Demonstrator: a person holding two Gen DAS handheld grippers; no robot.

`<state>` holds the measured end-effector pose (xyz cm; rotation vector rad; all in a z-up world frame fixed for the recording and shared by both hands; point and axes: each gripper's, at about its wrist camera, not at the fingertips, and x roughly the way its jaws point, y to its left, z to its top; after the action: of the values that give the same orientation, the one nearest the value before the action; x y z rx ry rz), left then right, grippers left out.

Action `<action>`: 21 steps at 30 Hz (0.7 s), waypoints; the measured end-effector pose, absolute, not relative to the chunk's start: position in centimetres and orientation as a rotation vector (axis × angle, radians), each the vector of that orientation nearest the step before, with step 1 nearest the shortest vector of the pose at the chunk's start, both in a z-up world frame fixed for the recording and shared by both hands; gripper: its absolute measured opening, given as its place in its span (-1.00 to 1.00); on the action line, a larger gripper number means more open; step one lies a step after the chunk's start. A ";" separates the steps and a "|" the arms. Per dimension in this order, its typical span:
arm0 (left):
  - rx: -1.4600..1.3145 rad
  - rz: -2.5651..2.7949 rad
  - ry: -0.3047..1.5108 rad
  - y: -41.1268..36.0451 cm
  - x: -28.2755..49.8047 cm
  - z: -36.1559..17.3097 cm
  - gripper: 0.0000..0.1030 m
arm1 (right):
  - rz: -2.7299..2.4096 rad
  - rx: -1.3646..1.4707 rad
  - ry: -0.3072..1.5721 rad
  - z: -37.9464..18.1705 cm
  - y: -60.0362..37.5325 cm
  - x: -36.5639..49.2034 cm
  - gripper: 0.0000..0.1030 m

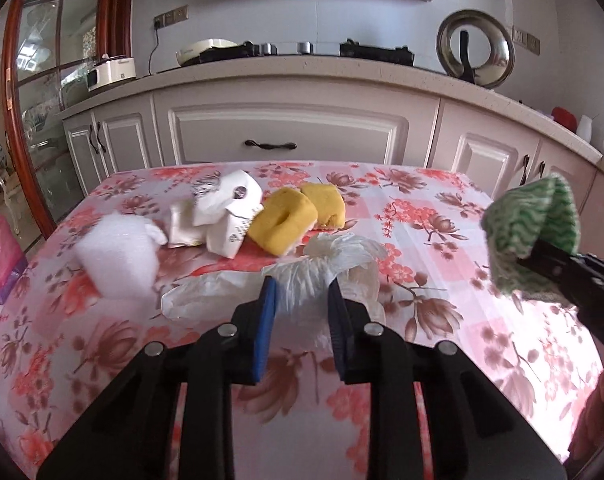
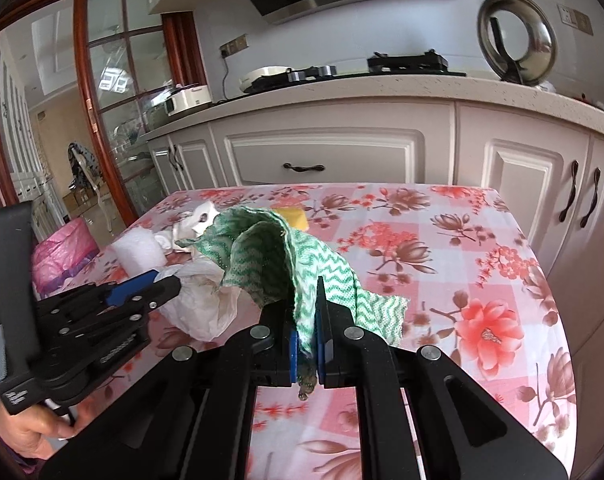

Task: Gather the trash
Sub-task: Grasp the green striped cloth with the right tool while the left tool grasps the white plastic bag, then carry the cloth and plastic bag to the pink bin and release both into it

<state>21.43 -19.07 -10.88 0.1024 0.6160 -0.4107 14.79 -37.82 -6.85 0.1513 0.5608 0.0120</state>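
Observation:
My left gripper (image 1: 302, 292) is open, its blue pads on either side of a crumpled clear plastic bag (image 1: 326, 268) lying on the floral table (image 1: 442, 216). Behind the bag lie two yellow sponges (image 1: 286, 224), crumpled white paper packaging (image 1: 226, 208) and a white foam block (image 1: 118, 256). My right gripper (image 2: 306, 308) is shut on a green-and-white wavy cloth (image 2: 270, 256) and holds it above the table, right of the left gripper (image 2: 158, 284). The cloth also shows at the right of the left wrist view (image 1: 530, 220).
A pink trash bag (image 2: 66, 248) stands off the table's left side. Grey kitchen cabinets (image 1: 286, 136) with a countertop, stove and a steel pot lid (image 1: 478, 48) run behind the table. A glass door with a red frame is at the left.

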 end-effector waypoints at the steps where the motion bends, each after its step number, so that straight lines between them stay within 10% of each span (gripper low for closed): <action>1: 0.097 -0.409 0.608 -18.5 20.9 -10.5 -0.52 | 0.015 0.148 0.562 -6.8 -37.5 14.7 -0.84; 21: 0.014 -0.304 0.480 -5.5 14.5 -6.1 -0.52 | 0.195 -0.024 0.570 -4.0 -25.3 14.2 -0.84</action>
<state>14.47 -5.47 -6.10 0.0145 0.4804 -0.3042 14.19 -25.28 -4.00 -0.0238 0.5698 0.1948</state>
